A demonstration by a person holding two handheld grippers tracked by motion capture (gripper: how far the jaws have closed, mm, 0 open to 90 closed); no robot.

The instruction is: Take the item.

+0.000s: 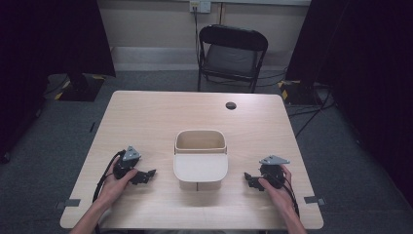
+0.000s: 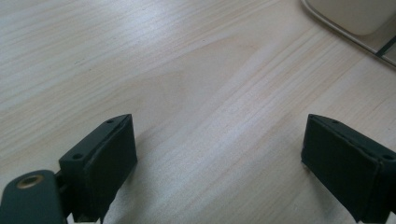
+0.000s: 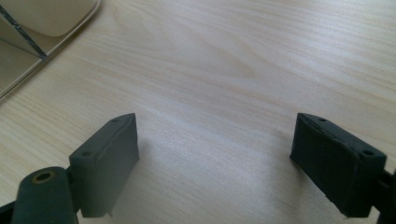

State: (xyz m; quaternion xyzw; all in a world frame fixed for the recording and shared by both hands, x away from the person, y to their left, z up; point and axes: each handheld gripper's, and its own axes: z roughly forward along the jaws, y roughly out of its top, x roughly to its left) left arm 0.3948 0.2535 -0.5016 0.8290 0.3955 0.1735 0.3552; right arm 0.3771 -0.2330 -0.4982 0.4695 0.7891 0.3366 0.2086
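Note:
A cream bin [image 1: 200, 158] with an open top and a lid flap folded toward me stands in the middle of the pale wooden table [image 1: 146, 117]. My left gripper [image 1: 147, 174] rests on the table left of the bin, jaws wide apart with only bare wood between them [image 2: 219, 154]. To the bin's right, my right gripper [image 1: 249, 179] lies the same way, open and empty [image 3: 215, 154]. Both point inward at the bin. A corner of the bin [image 2: 355, 16] shows at the top right of the left gripper view, and its edge [image 3: 46, 18] at the top left of the right gripper view.
A black folding chair [image 1: 232, 56] stands beyond the table's far edge. A dark round hole [image 1: 231, 105] sits near the far side of the tabletop. Black curtains hang at both sides. Small tape marks [image 1: 72, 202] lie near the front corners.

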